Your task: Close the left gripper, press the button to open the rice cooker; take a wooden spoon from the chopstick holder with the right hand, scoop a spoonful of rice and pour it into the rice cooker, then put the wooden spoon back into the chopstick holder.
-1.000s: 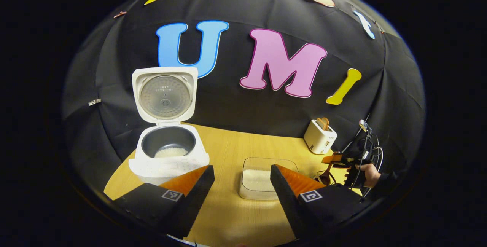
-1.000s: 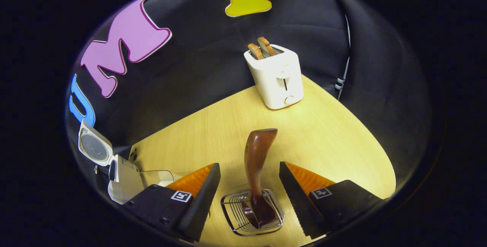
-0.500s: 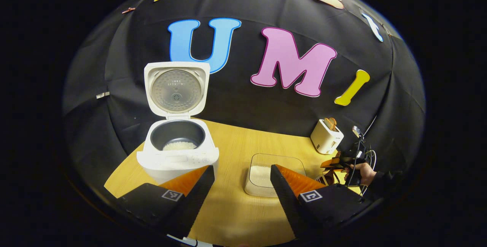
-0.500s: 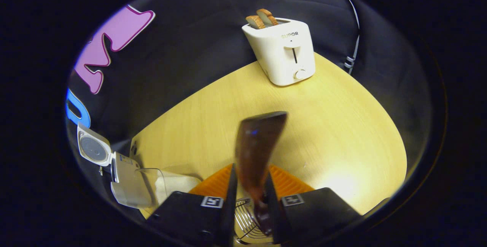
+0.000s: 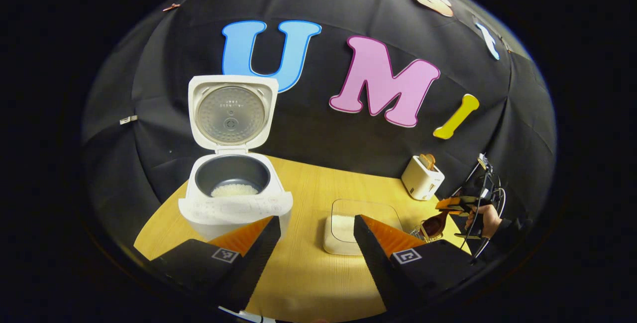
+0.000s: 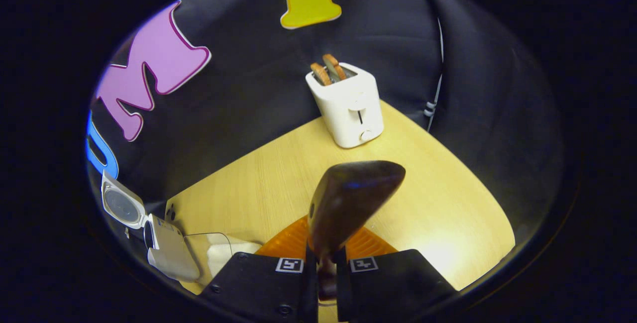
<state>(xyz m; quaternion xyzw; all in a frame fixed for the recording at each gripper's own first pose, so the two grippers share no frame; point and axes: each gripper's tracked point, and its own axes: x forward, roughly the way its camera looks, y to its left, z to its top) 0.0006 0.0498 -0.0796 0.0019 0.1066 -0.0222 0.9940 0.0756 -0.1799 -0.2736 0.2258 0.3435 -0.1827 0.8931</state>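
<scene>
The white rice cooker stands open at the table's left, lid upright, with a little rice in its dark pot. My left gripper hangs open in front of it, holding nothing. My right gripper is shut on the dark wooden spoon, whose handle rises between the fingers. In the left gripper view the right gripper, held by a hand, carries the spoon just above the wire chopstick holder. The clear container of rice sits mid-table.
A white toaster with two slices of bread stands at the back right of the wooden table. In the right gripper view the rice cooker and the rice container lie low on the left. A cable hangs by the wall.
My right gripper went from open around the spoon's handle to shut on it, then rose with the spoon, so the holder dropped below its view. The left gripper drifted slightly.
</scene>
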